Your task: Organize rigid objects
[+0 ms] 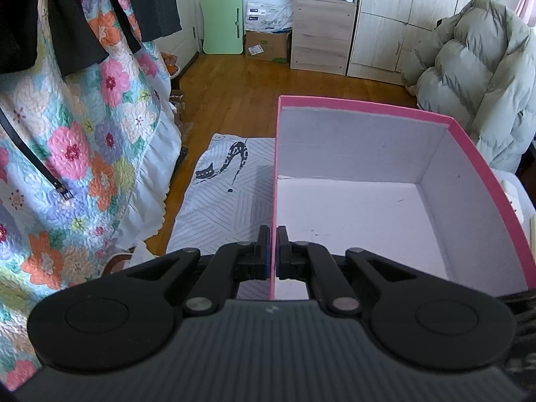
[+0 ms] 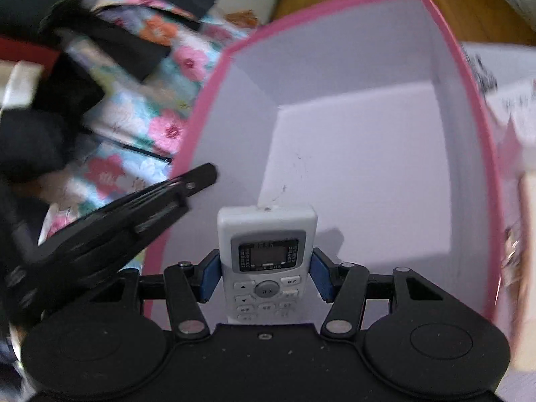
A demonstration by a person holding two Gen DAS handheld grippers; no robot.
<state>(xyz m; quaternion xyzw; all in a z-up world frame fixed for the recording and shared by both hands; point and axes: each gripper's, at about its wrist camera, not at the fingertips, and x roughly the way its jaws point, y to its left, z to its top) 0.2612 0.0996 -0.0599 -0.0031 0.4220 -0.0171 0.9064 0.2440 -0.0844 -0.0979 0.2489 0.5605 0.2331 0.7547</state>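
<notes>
A pink box (image 1: 365,105) with a white inside stands open and holds nothing. My left gripper (image 1: 275,251) is shut on its left wall, one finger outside and one inside. The right wrist view shows the same box (image 2: 207,100) from above, with the left gripper (image 2: 201,177) clamped on its rim at the left. My right gripper (image 2: 265,281) is shut on a white remote control (image 2: 267,234) with a small screen and grey buttons. Its blue pads (image 2: 209,281) press on the remote's two sides. The remote hangs over the near end of the box, top end forward.
A floral quilt (image 1: 83,154) hangs at the left with dark clothes on it. A grey mat with a cat print (image 1: 227,194) lies on the wood floor beside the box. A puffy grey coat (image 1: 475,77) is at the right, with a wardrobe (image 1: 402,16) and cardboard boxes (image 1: 268,45) behind.
</notes>
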